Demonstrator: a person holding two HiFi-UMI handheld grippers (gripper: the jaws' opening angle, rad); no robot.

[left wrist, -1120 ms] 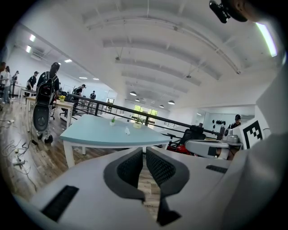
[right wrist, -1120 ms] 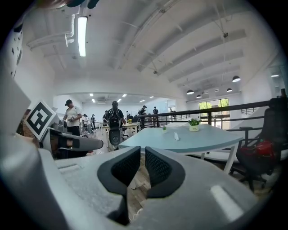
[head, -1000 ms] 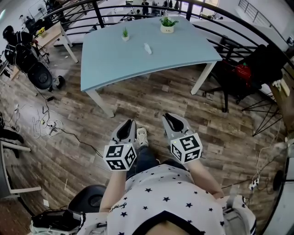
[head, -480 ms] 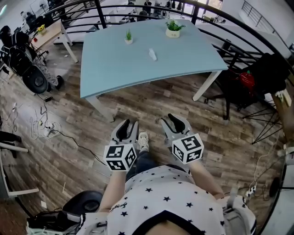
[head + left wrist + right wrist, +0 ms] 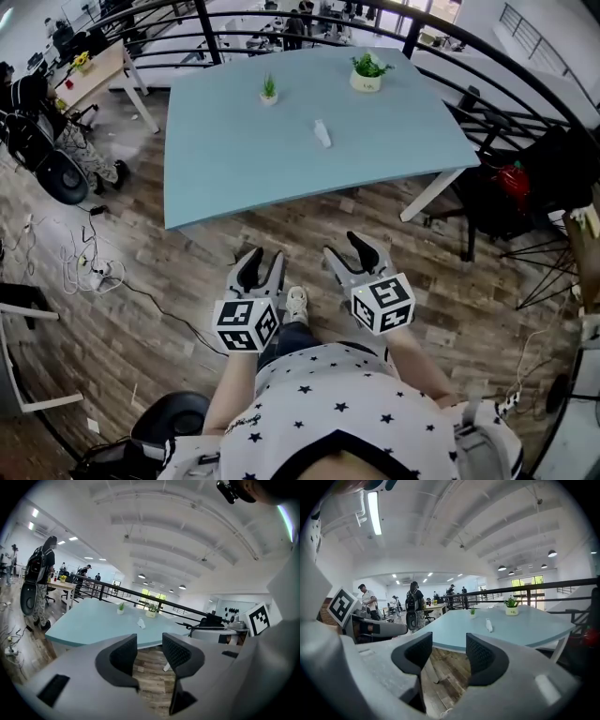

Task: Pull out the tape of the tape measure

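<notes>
A small white tape measure lies near the middle of the light blue table, far ahead of both grippers. My left gripper and right gripper are held side by side in front of my body, over the wooden floor. Both have just been opening and stand open with nothing between the jaws. Past the left gripper in its own view I see the tape measure on the table. Beyond the right gripper the tape measure lies on the table.
Two small potted plants stand at the table's far side. A black railing runs behind it. Dark chairs and a red item stand at the right. Cables lie on the floor at the left. People stand farther back.
The table has drawn nearer and sits lower in the head view. Both grippers' jaws have spread apart. The grippers keep their place in front of my body.
</notes>
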